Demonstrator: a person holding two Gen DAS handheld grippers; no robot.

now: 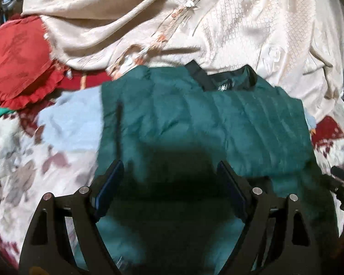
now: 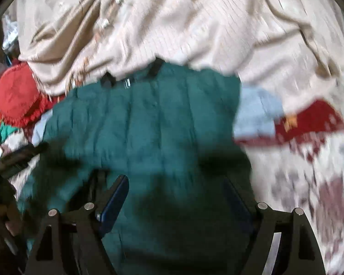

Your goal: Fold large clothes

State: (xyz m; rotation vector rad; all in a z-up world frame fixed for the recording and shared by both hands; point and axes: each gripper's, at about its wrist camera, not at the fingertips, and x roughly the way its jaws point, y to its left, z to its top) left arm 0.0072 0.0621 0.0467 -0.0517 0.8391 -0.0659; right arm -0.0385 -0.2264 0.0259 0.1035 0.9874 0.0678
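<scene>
From your left wrist view, the left tongs stand released, fingers wide apart with nothing between them, poised over the near part of the teal garment. The garment lies spread straight ahead of the tongs, its dark collar at the far end, a cream cloth bunched beyond it. A pale blue piece pokes out from under the garment on the tongs' left side, and a red frilled cushion sits further off that way. At the right edge you can just see the other tool's dark body.

From your right wrist view, the right tongs are also released and empty, hanging over the garment's near portion. The collar is again far ahead; the pale blue piece shows here to the tongs' right, over the floral bedcover. This view is smeared, so fine edges are hard to read.

My judgement: you are about to take the near hem for a fold toward the collar. Drop each tool to its own corner of the hem, well apart from the other, pinch only the teal layer so the blue piece beneath is not dragged along, then lift both together and lay the hem level with the collar
</scene>
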